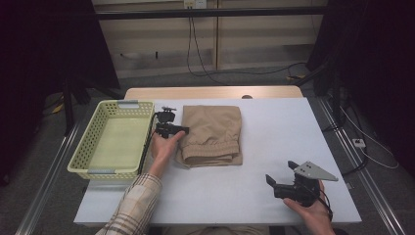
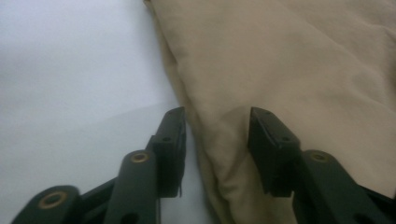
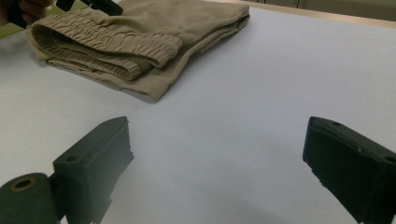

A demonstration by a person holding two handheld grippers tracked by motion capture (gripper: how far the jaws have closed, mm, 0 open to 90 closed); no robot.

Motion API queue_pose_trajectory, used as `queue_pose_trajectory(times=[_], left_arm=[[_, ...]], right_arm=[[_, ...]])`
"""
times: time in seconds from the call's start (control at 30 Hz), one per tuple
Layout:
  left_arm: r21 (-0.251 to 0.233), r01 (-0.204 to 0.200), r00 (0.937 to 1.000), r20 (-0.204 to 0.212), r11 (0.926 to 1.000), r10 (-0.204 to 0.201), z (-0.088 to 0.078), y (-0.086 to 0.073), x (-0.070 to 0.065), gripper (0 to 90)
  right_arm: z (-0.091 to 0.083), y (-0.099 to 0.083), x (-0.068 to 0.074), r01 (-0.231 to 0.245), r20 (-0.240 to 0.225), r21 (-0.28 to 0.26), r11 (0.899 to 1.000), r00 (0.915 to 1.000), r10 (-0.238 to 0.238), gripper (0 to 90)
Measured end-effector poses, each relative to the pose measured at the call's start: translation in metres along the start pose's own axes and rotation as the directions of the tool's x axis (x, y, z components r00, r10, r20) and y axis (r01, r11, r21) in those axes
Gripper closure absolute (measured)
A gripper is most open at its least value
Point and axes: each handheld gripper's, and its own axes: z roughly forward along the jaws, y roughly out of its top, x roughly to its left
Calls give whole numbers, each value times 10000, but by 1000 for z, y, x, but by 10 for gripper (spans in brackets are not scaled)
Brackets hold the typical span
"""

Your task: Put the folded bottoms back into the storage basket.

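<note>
Two black jaws of the left gripper [image 2: 215, 116] stand apart astride the left edge of the folded tan trousers [image 2: 299, 70], one jaw over the bare white surface and the other over the cloth, with a ridge of fabric between them; whether they touch it cannot be told. From the high view, this left gripper [image 1: 180, 129] sits at the garment's left side, held by the left hand [image 1: 164, 147] of a person in a plaid sleeve [image 1: 132, 208]. The right gripper [image 3: 217, 144] has its jaws wide apart over bare bench [image 3: 280, 84], holding nothing, well apart from the trousers [image 3: 140, 42], whose elastic waistband faces it. The trousers [image 1: 213, 134] lie mid-bench, just right of a pale yellow-green plastic basket [image 1: 85, 147]. The right gripper [image 1: 280, 174] rests near the front right of the bench [image 1: 284, 127], in the right hand [image 1: 313, 210].
</note>
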Motion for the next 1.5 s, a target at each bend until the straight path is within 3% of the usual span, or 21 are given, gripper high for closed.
queue_pose_trajectory(times=[0.2,0.27,0.37,0.43,0.47,0.57,0.7,0.73,0.93,1.1,1.3,1.33,1.37,1.4,1.5], left_arm=[[127,31,9997,229,9999,-34,1,-1,-3,668],[117,-333,9992,204,9994,330,3,-2,-8,717],[107,-476,9988,116,9988,474,4,-2,-11,729],[152,-377,9987,359,9992,372,5,-2,-10,751],[165,-374,9983,443,9992,367,5,-3,-10,812],[221,-363,9984,434,9991,354,6,-2,-12,842],[0,-451,9984,328,9990,450,5,-2,-13,858],[-255,-454,9984,320,9986,462,2,-1,-14,859],[-753,-431,9975,527,9962,471,-8,3,-15,862],[-1273,-562,9943,832,9903,672,-17,6,-17,862],[-1848,-971,9893,896,9780,1152,-29,12,-25,863],[-2031,-1069,9867,991,9733,1291,-33,14,-27,864],[-2031,-1069,9867,991,9733,1291,-33,14,-27,864],[-2271,-1216,9832,1056,9662,1486,-37,16,-29,863],[-2291,-1437,9779,1166,9627,1737,-40,19,-31,863]], right_arm=[[1,0,1,30,2,39,10000,10000,-30,78],[1,0,1,12,-24,49,10000,10000,-12,79],[1,0,1,20,-38,65,10000,10000,-19,79],[1,0,1,20,-43,67,10000,10000,-20,79],[1,0,1,8,-59,73,10000,10000,-7,80],[1,0,1,26,-47,62,10000,10000,-25,81],[0,0,1,30,-68,50,10000,10000,-30,81],[1,0,0,28,-68,33,10000,10000,-27,82],[0,0,0,5,-77,19,10000,10000,-5,83],[0,0,0,-23,-81,10,10000,10000,23,84],[0,0,0,-71,-87,50,10000,9999,71,85],[0,0,0,-79,-87,34,10000,9999,79,85],[0,0,0,-79,-87,34,10000,9999,79,85],[0,0,0,-79,-77,3,10000,9999,79,84],[-1,0,-1,-90,-109,-59,9999,9999,89,84]])
